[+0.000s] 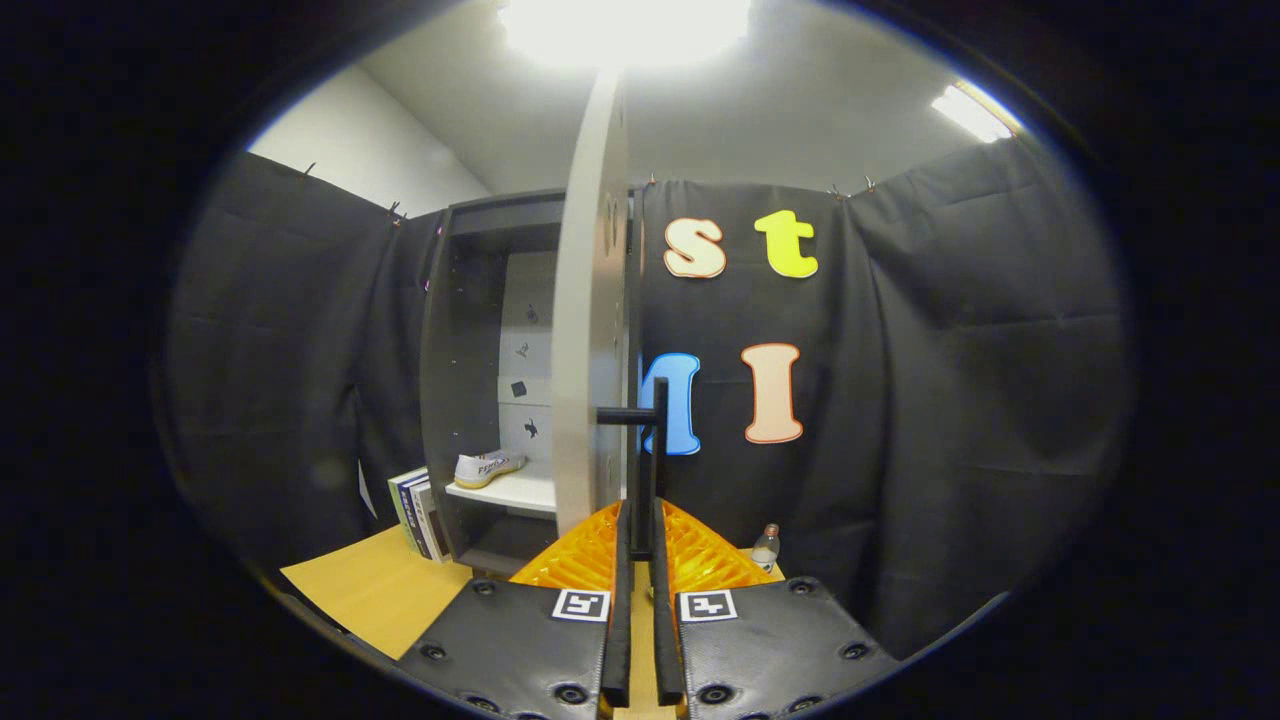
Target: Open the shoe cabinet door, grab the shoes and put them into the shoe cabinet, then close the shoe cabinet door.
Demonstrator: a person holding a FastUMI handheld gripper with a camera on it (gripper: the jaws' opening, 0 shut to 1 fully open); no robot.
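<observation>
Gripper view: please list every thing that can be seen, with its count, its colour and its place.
shoe cabinet: one, dark grey, standing on the floor beyond the fingers, interior open.
cabinet door: one, pale grey, swung open, edge toward the camera, just ahead of the fingers.
door handle: one, black bar on the door, running down between the fingers.
shoe: one, white with a tan sole, on the pale shelf inside the cabinet.
books: a few, upright, leaning against the cabinet's outer side.
bottle: one, clear with a dark cap, on the floor beside the door.
floor: yellow-tan.
gripper: one, fingers closed on the door handle.
</observation>
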